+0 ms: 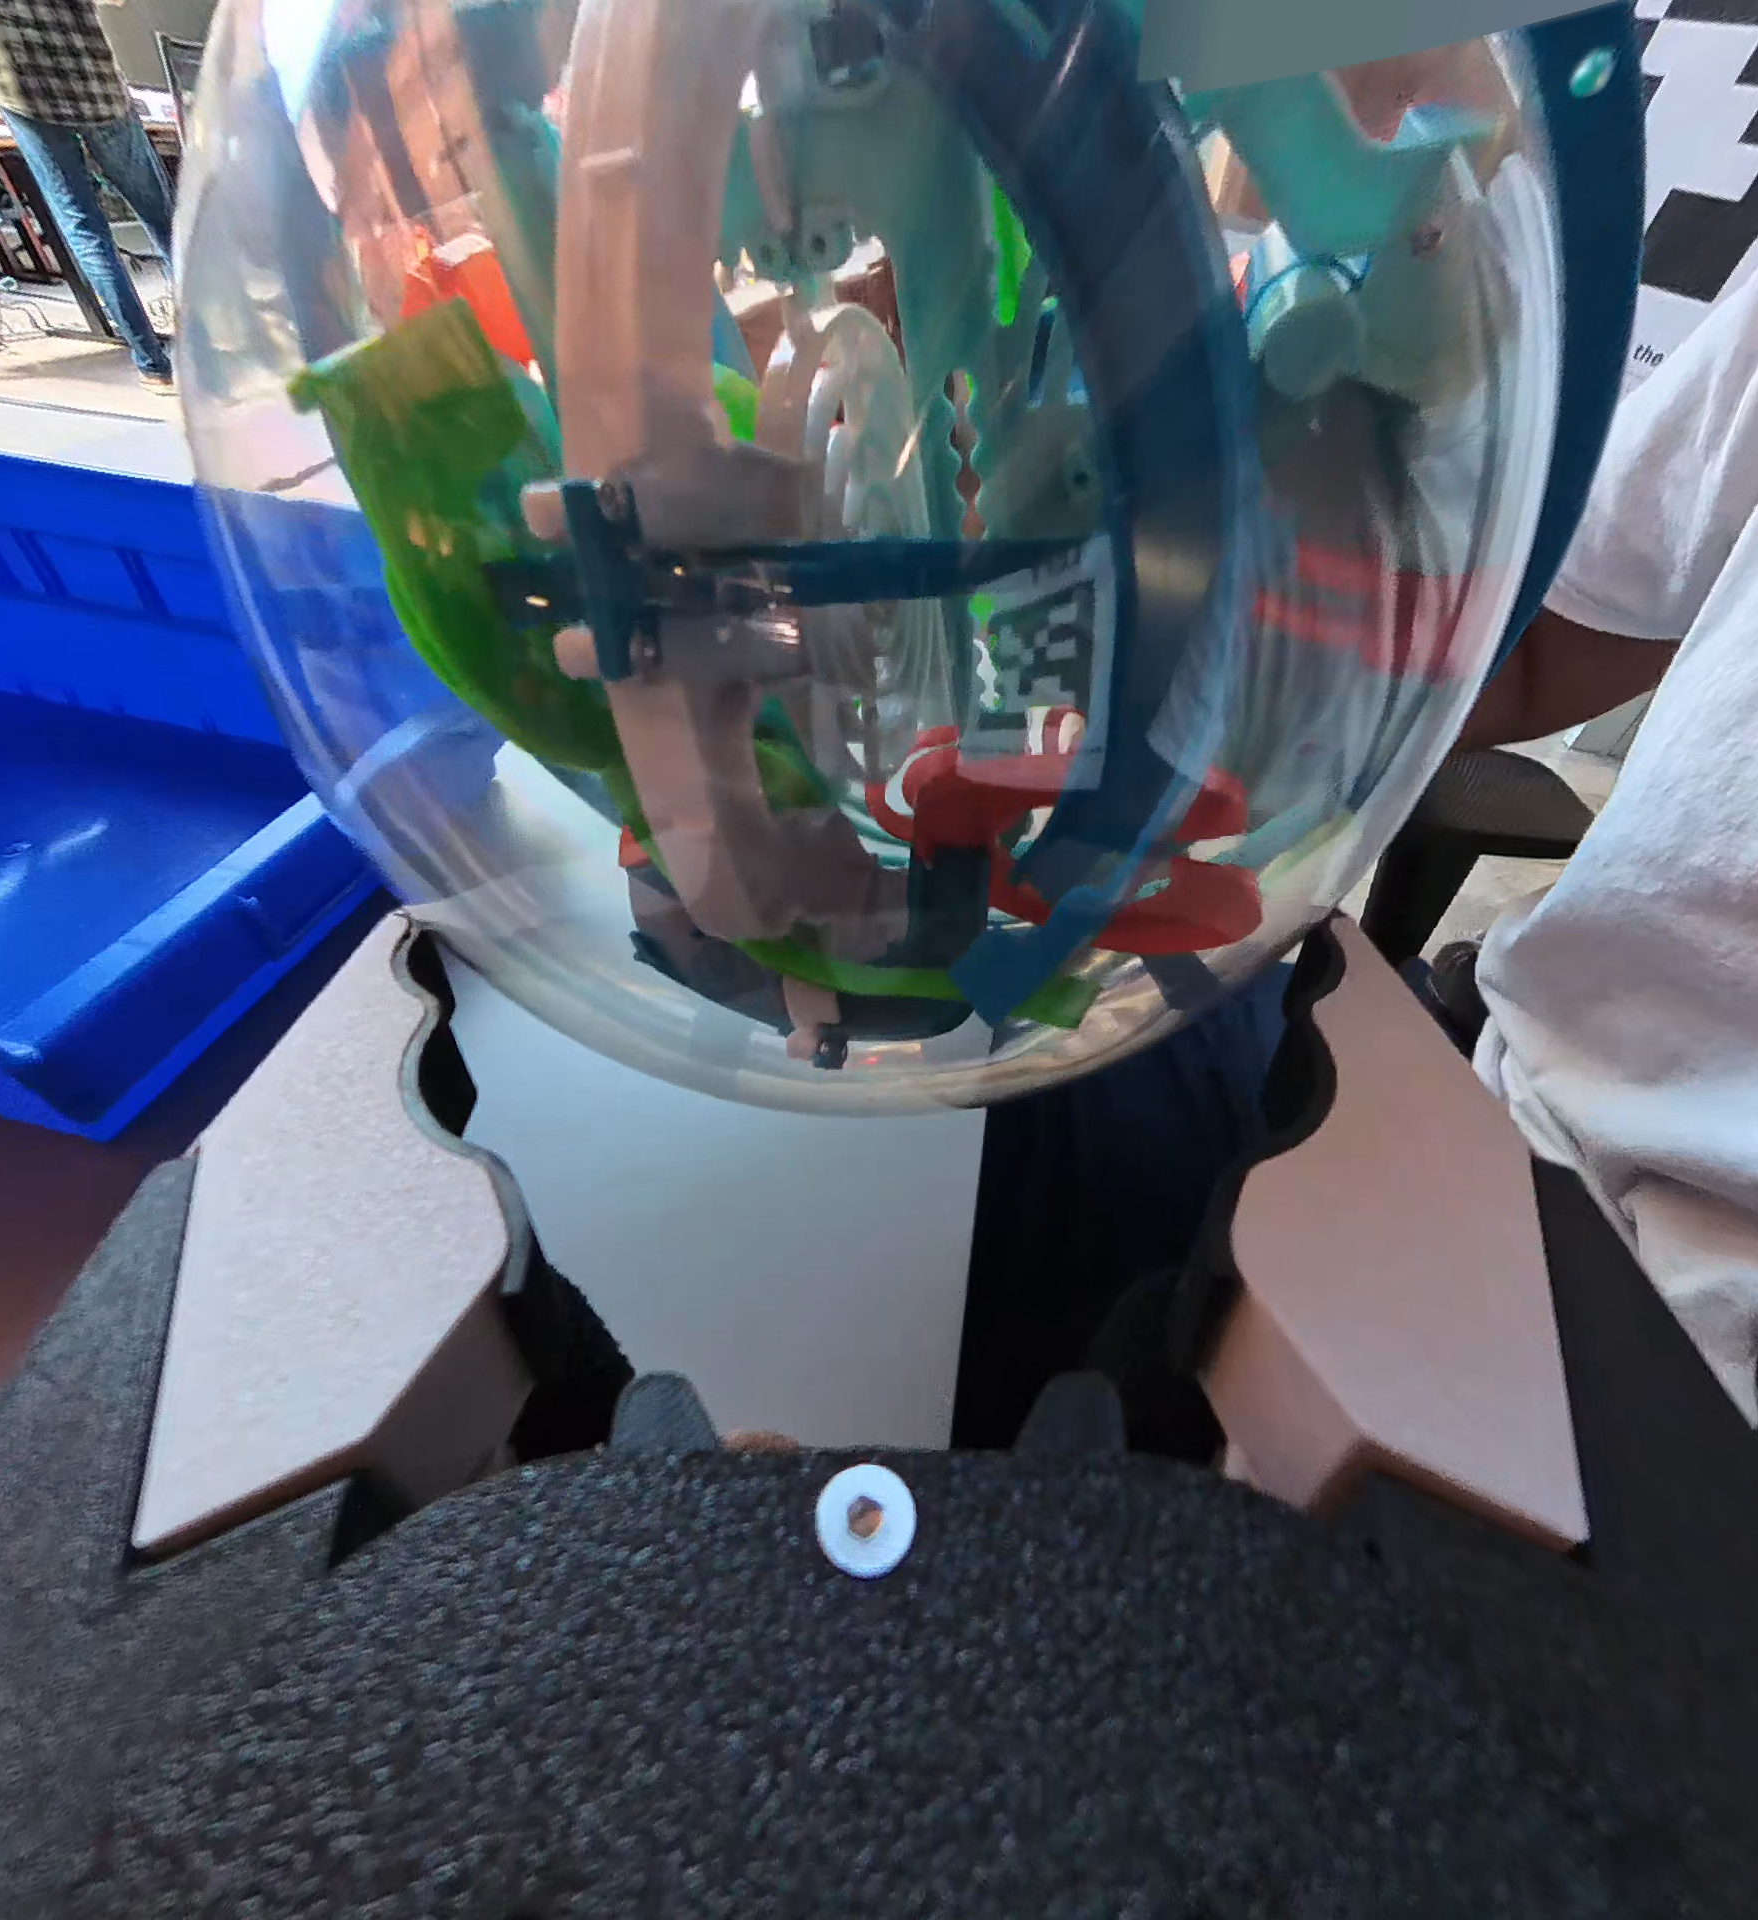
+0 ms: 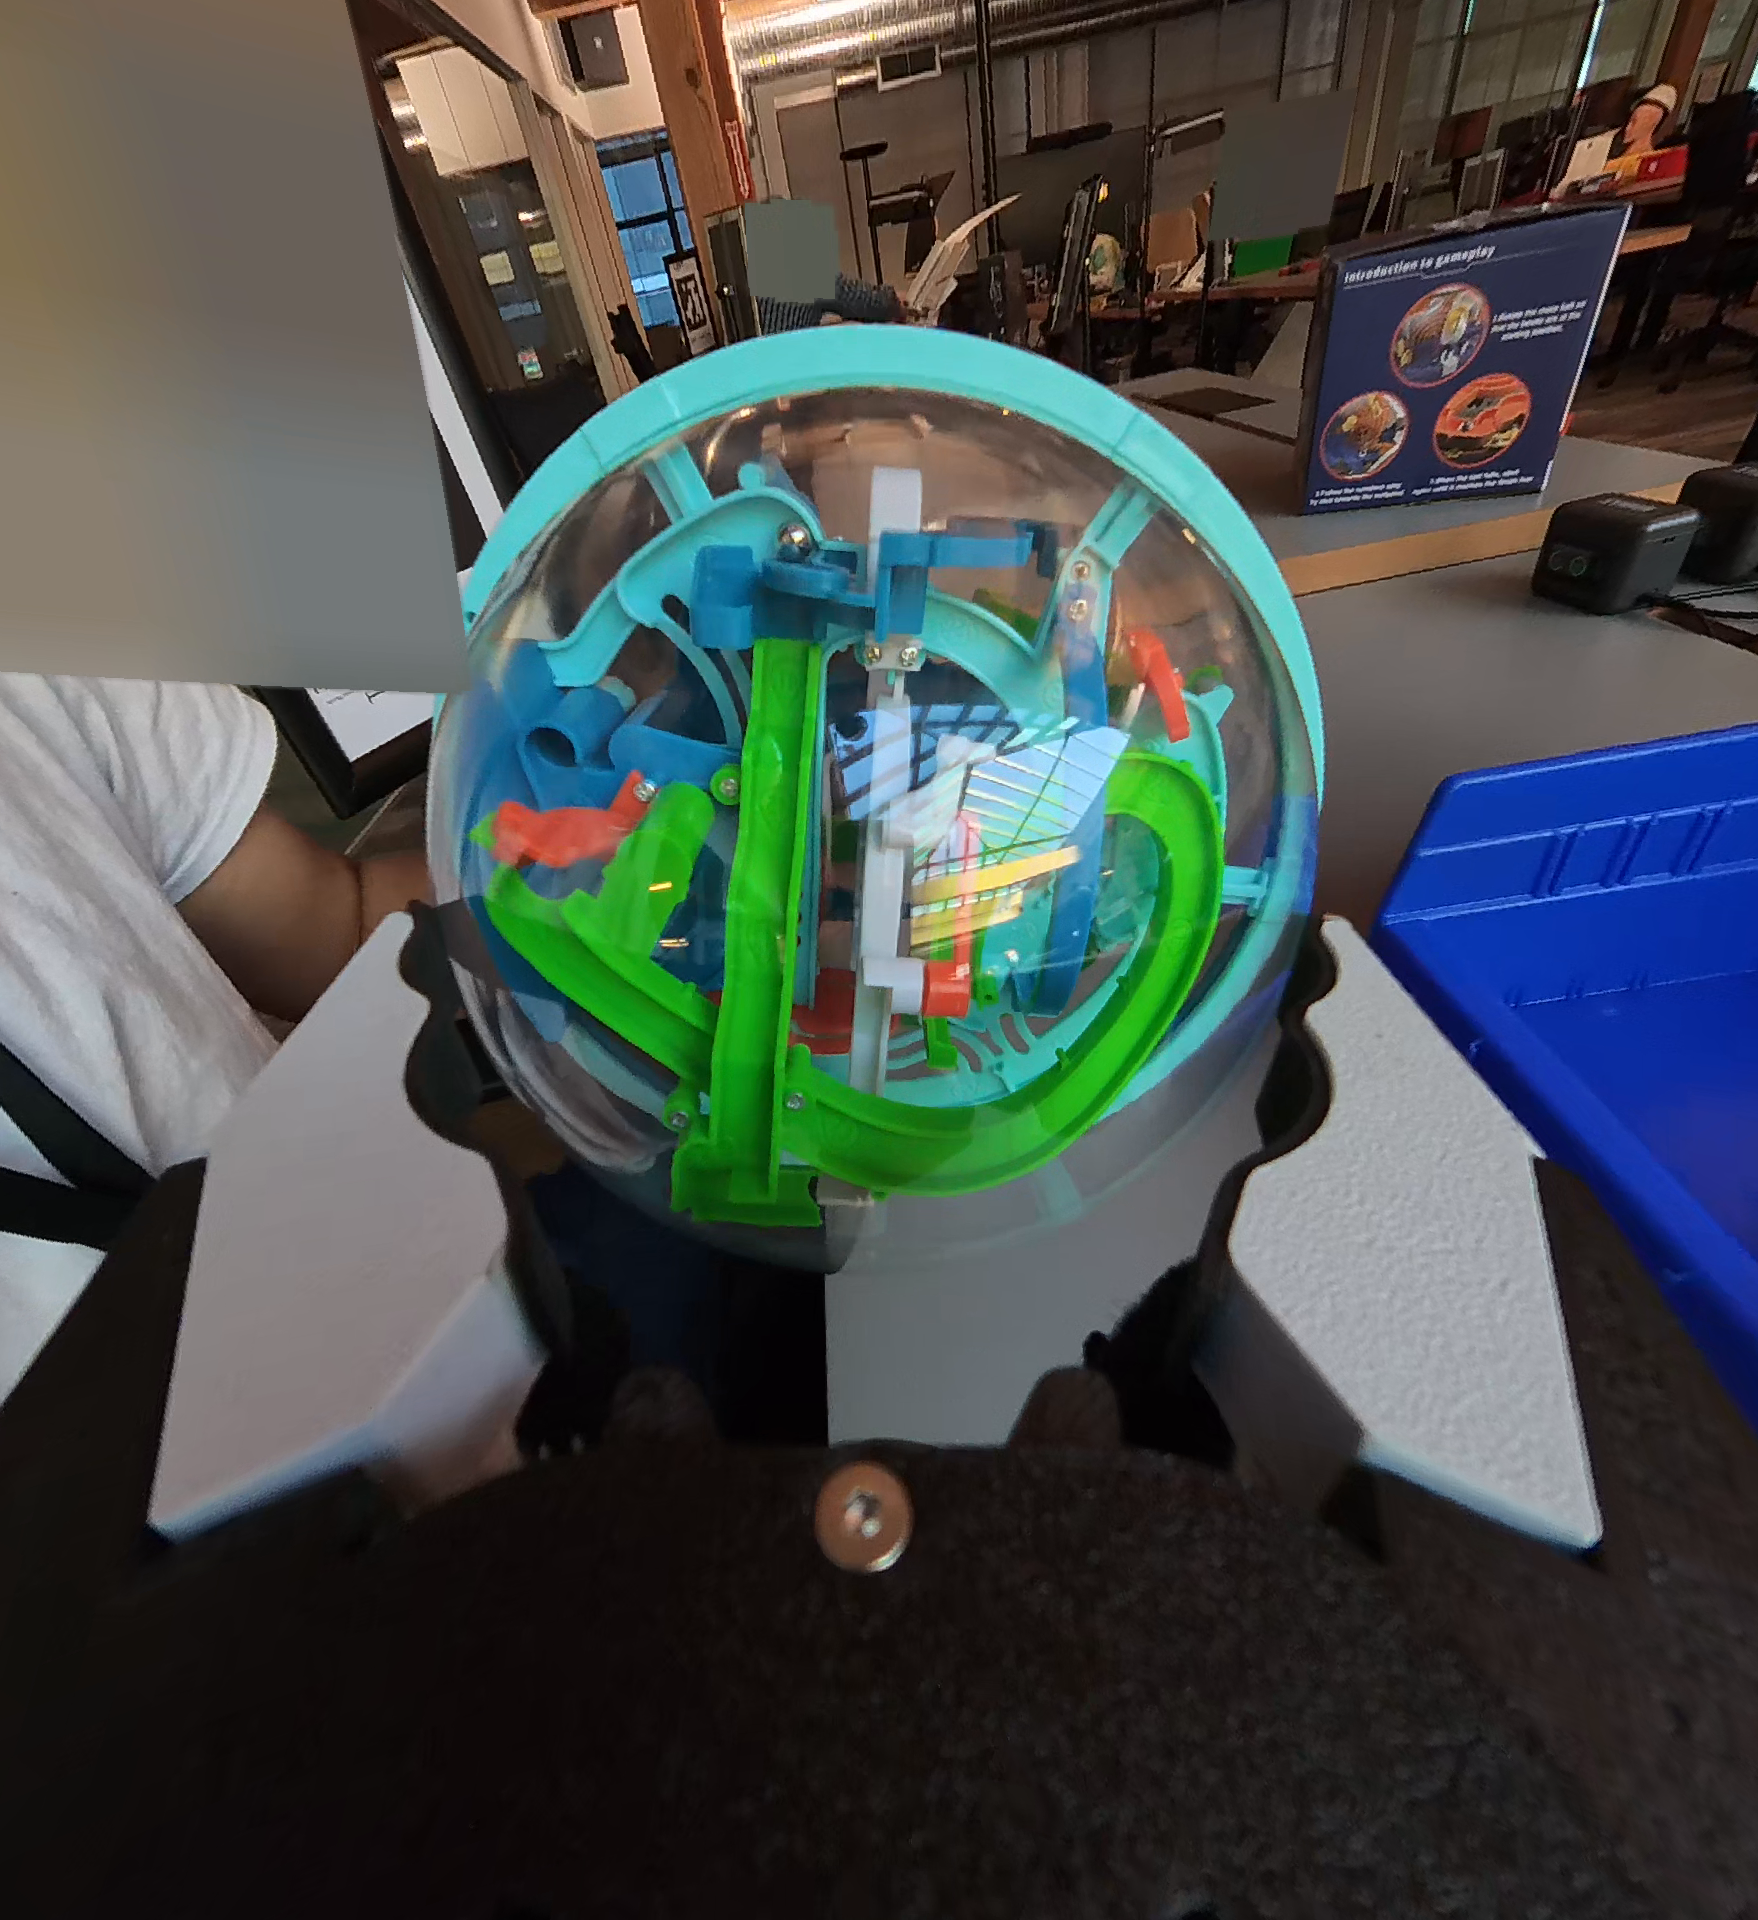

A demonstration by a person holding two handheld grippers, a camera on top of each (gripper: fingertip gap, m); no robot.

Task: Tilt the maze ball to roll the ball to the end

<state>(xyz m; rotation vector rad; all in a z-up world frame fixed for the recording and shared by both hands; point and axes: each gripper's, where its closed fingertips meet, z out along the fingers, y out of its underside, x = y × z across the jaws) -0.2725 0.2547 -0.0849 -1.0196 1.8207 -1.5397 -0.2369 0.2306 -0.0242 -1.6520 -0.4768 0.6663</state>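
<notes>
The maze ball [image 2: 875, 790] is lifted off the grey table [image 2: 1457, 665], clamped from opposite sides by both grippers. The right gripper [image 2: 870, 1039] and the left gripper [image 1: 870, 997] each have their jaws spread wide, pads pressed on the clear shell. A small steel ball [image 2: 797, 537] sits near the top. A blue bin [image 2: 1633, 935] stands beside.

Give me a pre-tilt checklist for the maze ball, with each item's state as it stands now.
1. Right gripper fingers against the maze ball on both sides: ok.
2. Left gripper fingers against the sphere: ok.
3. Steel ball located, on the dark blue piece near the top: ok.
4. Steel ball seen from the left wrist view: cannot tell, blurred.
5. Blue bin apart from the sphere: ok.
6. End of the track identified: cannot tell.
</notes>
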